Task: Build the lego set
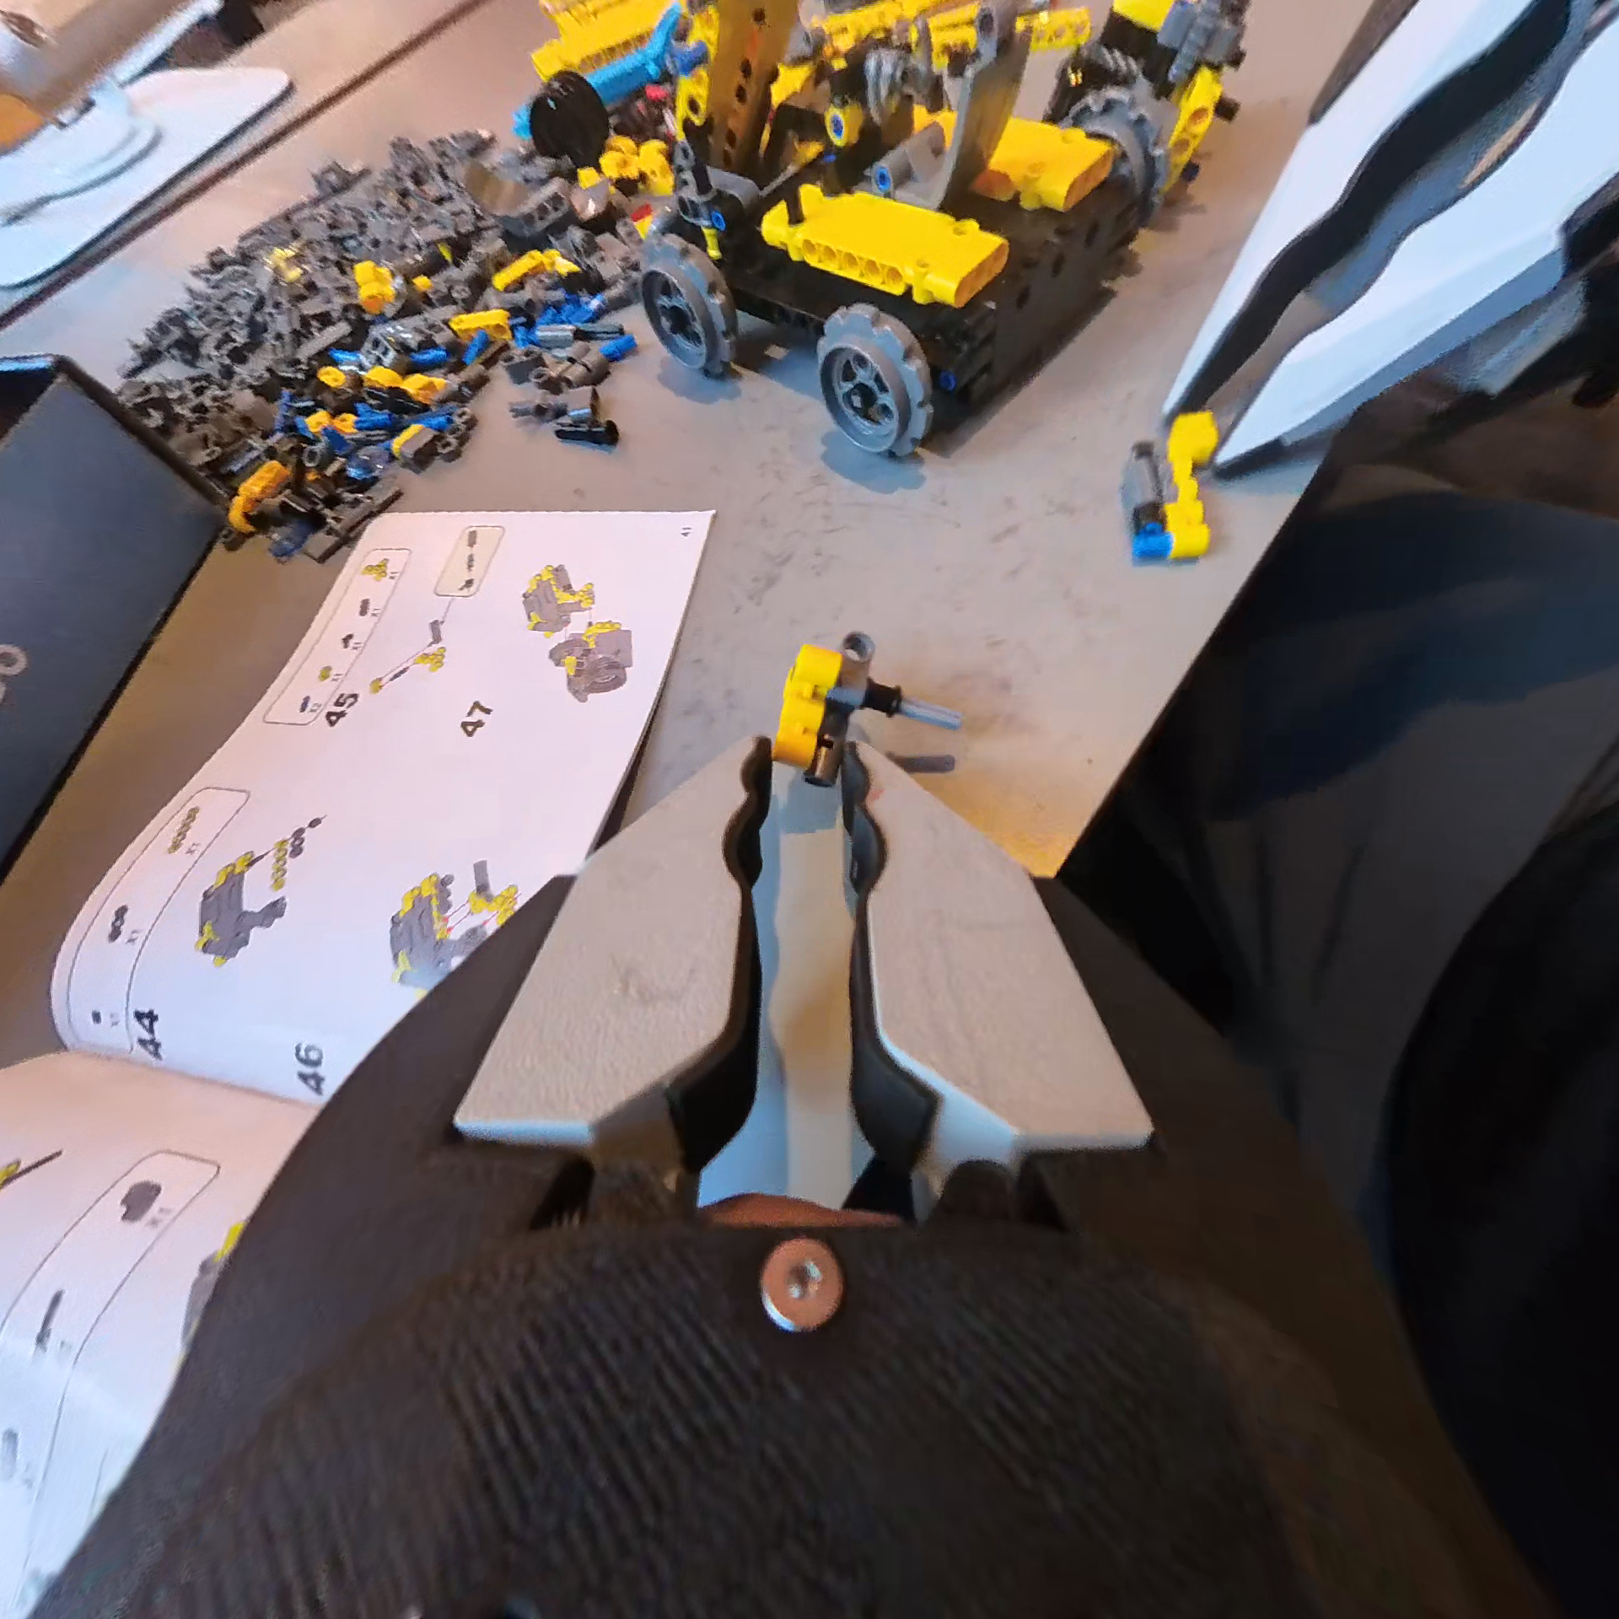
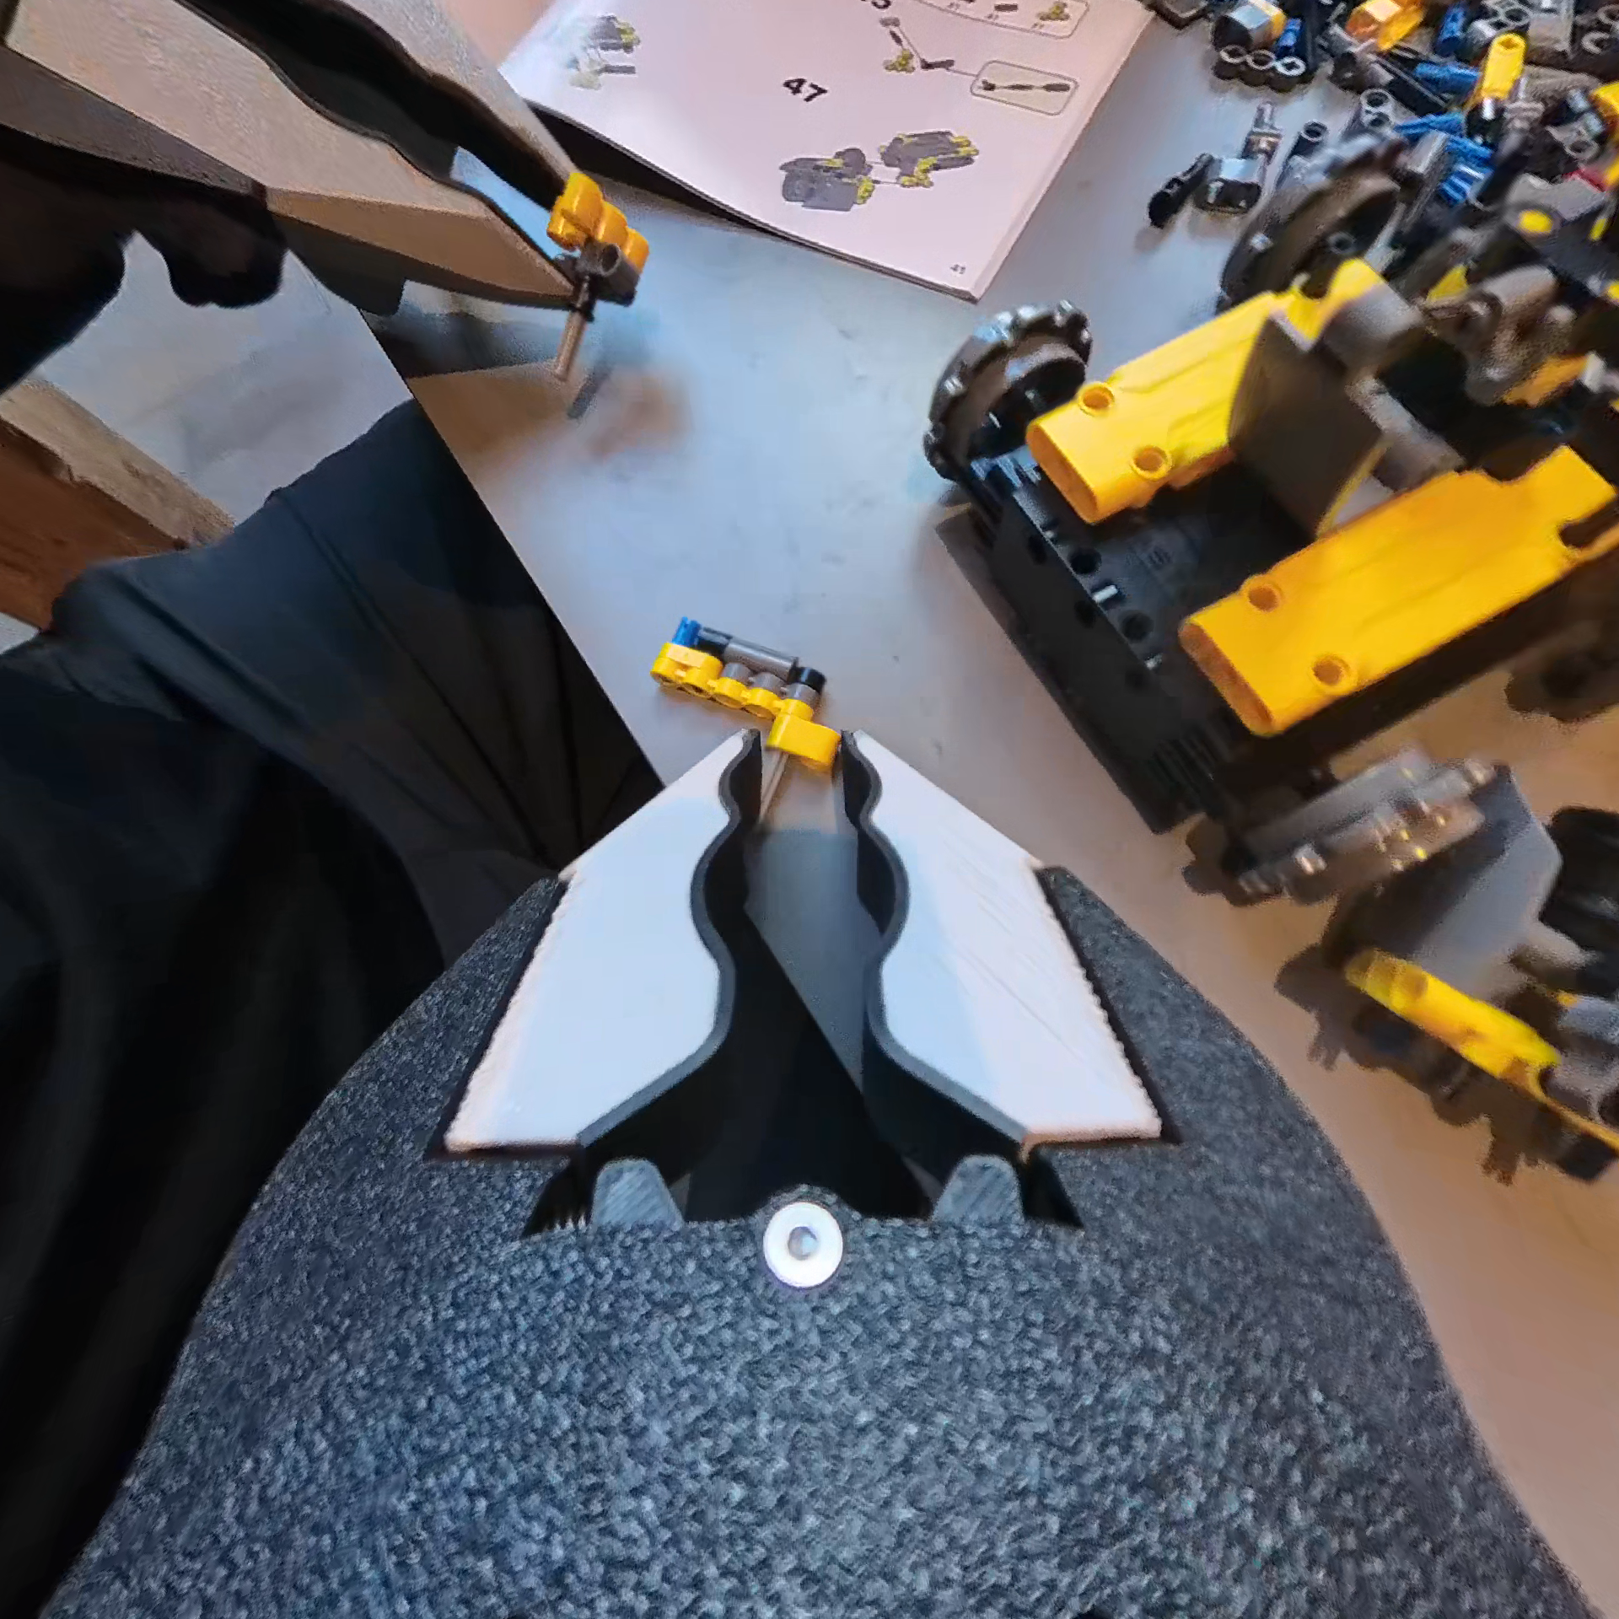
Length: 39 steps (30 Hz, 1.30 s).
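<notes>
My left gripper [image 1: 804, 764] is shut on a small yellow and grey pin assembly [image 1: 819, 701] and holds it just above the grey table [image 1: 876, 543], near the front edge. It also shows in the right wrist view [image 2: 574, 232], upper left, with that assembly [image 2: 604, 232] at its tips. My right gripper [image 2: 795, 743] is shut on the yellow end of a beam assembly [image 2: 745, 679] with grey, black and blue pins. In the left wrist view the right gripper [image 1: 1205, 447] shows at the right with that beam assembly [image 1: 1174, 491].
A yellow and black wheeled model [image 1: 876, 263] stands at the back, close to my right gripper [image 2: 1226, 543]. A pile of loose parts [image 1: 350, 333] lies left of it. An open instruction booklet [image 1: 394, 788] and a black box [image 1: 79, 543] are at the left. A person's dark clothing borders the table edge. The tips of one gripper are about 15 cm away from the tips of the other.
</notes>
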Each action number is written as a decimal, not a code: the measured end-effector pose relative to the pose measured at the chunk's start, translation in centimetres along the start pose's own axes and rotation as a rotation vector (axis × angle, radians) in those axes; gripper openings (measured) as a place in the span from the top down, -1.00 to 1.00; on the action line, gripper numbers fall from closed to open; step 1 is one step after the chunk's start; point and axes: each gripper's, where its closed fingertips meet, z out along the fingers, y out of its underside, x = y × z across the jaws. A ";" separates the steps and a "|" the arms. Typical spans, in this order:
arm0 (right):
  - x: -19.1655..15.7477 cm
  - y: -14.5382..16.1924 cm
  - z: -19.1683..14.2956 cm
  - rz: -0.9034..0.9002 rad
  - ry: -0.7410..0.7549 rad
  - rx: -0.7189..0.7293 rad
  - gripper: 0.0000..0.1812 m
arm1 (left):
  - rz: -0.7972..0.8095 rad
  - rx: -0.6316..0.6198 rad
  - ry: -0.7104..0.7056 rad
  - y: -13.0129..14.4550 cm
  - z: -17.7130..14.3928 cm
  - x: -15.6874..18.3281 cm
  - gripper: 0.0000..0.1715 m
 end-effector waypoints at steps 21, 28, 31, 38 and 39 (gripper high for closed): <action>-6.5 -8.8 0.7 0.081 -0.328 0.234 0.61 | -0.074 0.435 0.089 -5.5 -2.6 2.2 0.83; -7.8 -10.0 0.9 0.118 -0.416 0.235 0.92 | -0.038 0.483 0.073 -5.9 -2.9 2.9 0.84; -7.3 -9.0 1.1 0.076 -0.363 0.183 0.96 | 0.011 0.396 0.094 -4.8 -2.1 3.4 0.86; -6.9 -6.6 1.0 -0.028 -0.329 0.032 0.96 | 0.098 0.224 0.315 -3.2 -2.2 4.7 0.59; -7.2 -6.3 0.9 -0.055 -0.347 0.009 0.96 | 0.103 0.190 0.387 -3.0 -2.4 5.3 0.58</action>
